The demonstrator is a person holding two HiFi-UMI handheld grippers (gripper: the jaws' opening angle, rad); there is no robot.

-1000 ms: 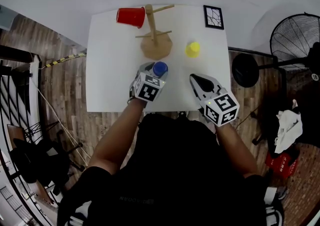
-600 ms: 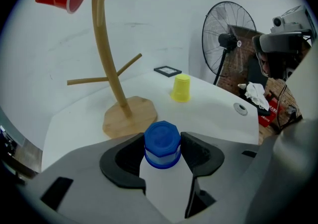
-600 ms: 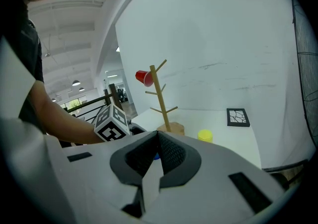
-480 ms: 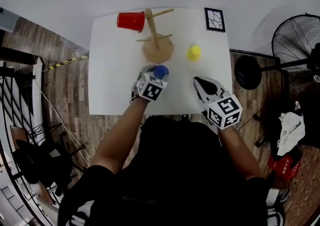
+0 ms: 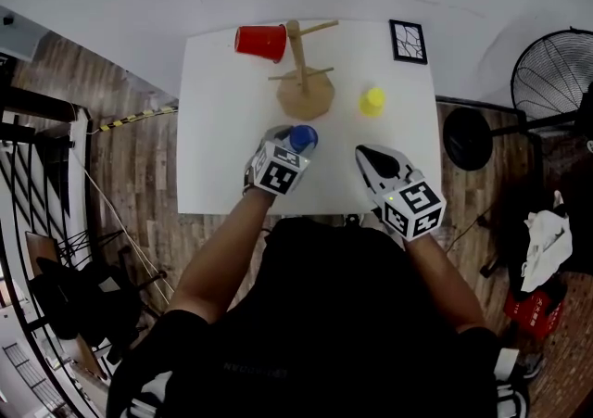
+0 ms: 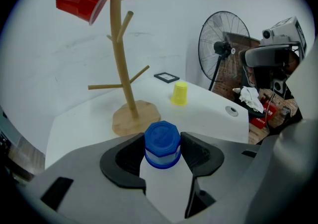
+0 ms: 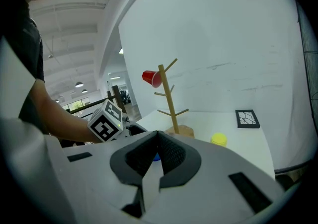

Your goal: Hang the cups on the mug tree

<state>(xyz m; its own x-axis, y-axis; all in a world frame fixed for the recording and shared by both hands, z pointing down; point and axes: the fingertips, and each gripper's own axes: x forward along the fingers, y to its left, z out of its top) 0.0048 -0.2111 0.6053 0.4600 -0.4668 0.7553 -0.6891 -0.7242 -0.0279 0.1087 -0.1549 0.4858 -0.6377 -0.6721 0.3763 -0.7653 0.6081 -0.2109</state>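
Note:
The wooden mug tree (image 5: pixel 304 82) stands at the table's far side with a red cup (image 5: pixel 260 41) hanging on an upper left branch. A blue cup (image 6: pixel 162 141) stands upside down on the table in front of the tree base. My left gripper (image 6: pixel 162 151) has just been closing its jaws a little and is shut on this cup, a pad against each side. A yellow cup (image 5: pixel 372 101) sits upside down to the right of the tree. My right gripper (image 5: pixel 363 151) hovers near the table's front right, shut and empty.
A small black-framed picture (image 5: pixel 409 42) lies at the far right corner of the white table (image 5: pixel 218 147). A black standing fan (image 5: pixel 556 73) is on the floor to the right. Wooden floor and dark clutter lie to the left.
The head view has shifted slightly. The left gripper stays around the blue cup, and the right gripper keeps its place, still shut.

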